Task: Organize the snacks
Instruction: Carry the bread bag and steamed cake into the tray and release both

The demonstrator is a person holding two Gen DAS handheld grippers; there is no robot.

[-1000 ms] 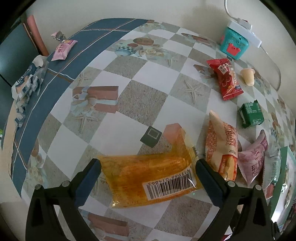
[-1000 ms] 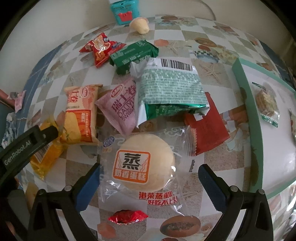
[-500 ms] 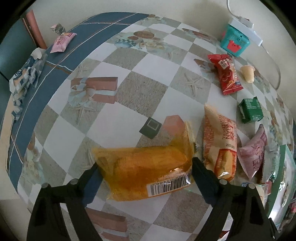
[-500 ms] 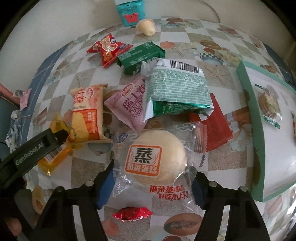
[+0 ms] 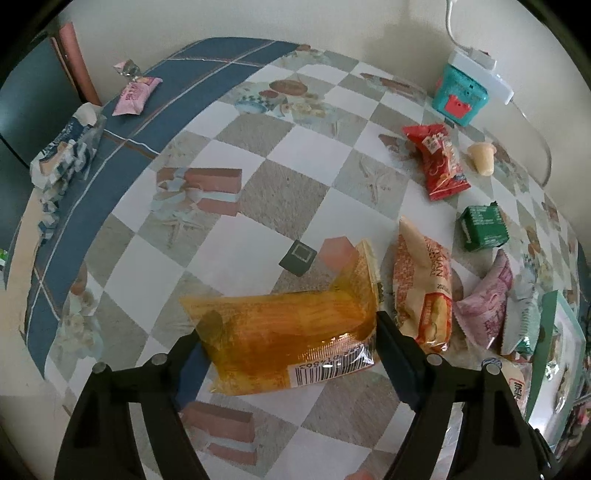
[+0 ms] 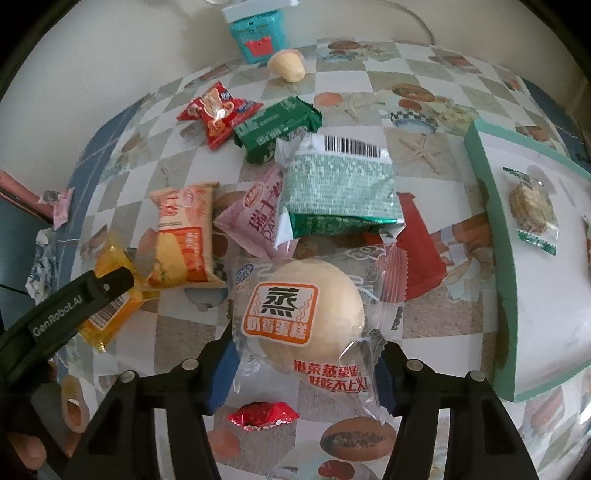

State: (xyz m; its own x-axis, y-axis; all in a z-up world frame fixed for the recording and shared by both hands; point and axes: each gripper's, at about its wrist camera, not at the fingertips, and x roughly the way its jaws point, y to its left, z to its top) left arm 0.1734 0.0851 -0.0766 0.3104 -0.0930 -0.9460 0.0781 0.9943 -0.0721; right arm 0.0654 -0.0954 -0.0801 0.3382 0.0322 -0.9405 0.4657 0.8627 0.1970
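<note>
As both grips tighten: you lift two packets at once.
Left gripper (image 5: 284, 343): fingers closing, pinching the orange packet (image 5: 284, 332).
Right gripper (image 6: 304, 373): fingers closing, pinching the steamed-cake packet (image 6: 303, 314), bound for the green tray (image 6: 491, 229).

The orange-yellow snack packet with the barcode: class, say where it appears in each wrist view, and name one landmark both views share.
Left wrist view: the orange-yellow snack packet is bottom centre, between the left gripper fingers, which are closing.
Right wrist view: the packet is at the left edge, partly behind the left gripper's black finger.
Shared landmark: the teal box by the wall.
</note>
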